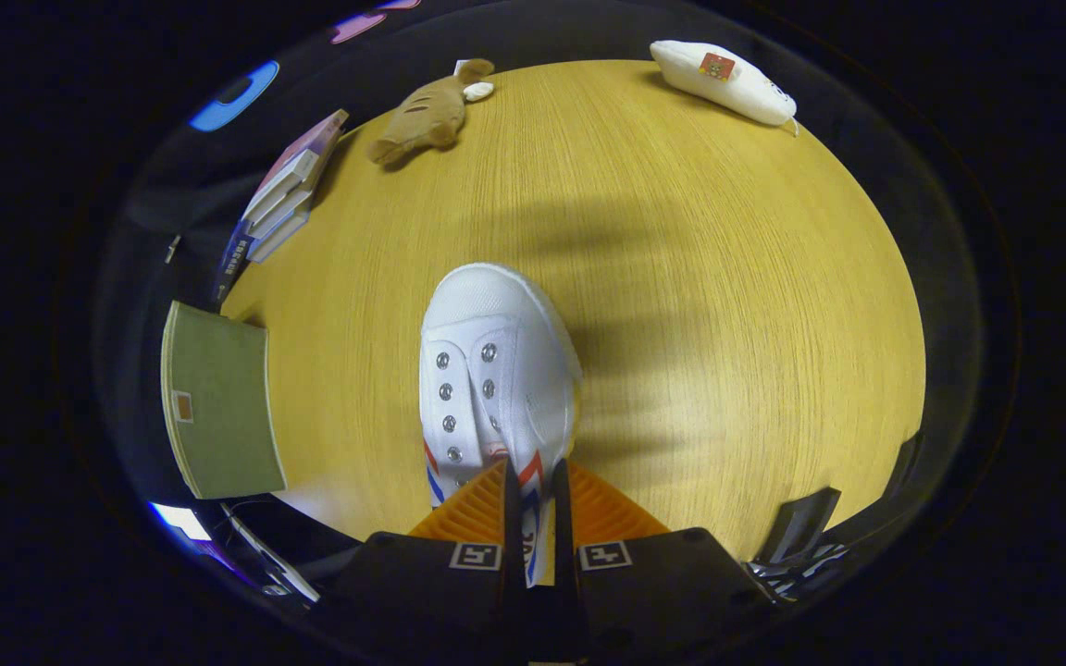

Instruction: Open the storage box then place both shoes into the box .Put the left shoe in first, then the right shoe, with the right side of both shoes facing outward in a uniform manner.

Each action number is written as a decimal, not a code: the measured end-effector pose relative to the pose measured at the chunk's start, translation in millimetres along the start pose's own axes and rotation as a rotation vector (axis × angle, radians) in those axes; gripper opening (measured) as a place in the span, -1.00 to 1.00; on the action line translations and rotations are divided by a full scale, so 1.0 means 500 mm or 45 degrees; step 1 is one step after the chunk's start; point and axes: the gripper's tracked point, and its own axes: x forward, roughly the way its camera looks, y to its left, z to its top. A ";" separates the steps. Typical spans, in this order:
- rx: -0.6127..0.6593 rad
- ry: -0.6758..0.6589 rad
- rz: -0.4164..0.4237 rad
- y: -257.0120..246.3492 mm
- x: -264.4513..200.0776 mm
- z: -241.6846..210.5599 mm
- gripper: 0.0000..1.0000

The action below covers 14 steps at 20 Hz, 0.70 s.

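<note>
Your gripper (533, 490) pinches the side wall of the white shoe (496, 370), fingers nearly pressed together on it; the shoe hangs over the wooden table (727, 277), toe pointing away. Keep the pinch firm and the shoe level while you carry it. No brand reads on the shoe; the patch on the white pouch (727, 81) and the label on the green book (218, 407) are too small to read.

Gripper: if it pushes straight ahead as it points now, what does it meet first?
Nothing new: the gripper is already shut on the shoe's side wall. Beyond the toe lies bare table, as far as visible.
</note>
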 end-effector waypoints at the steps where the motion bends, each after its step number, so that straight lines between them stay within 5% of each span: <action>1: 0.029 -0.009 0.037 0.022 -0.016 0.003 -0.69; 14: -0.057 -0.098 0.425 0.514 -0.216 0.030 -0.69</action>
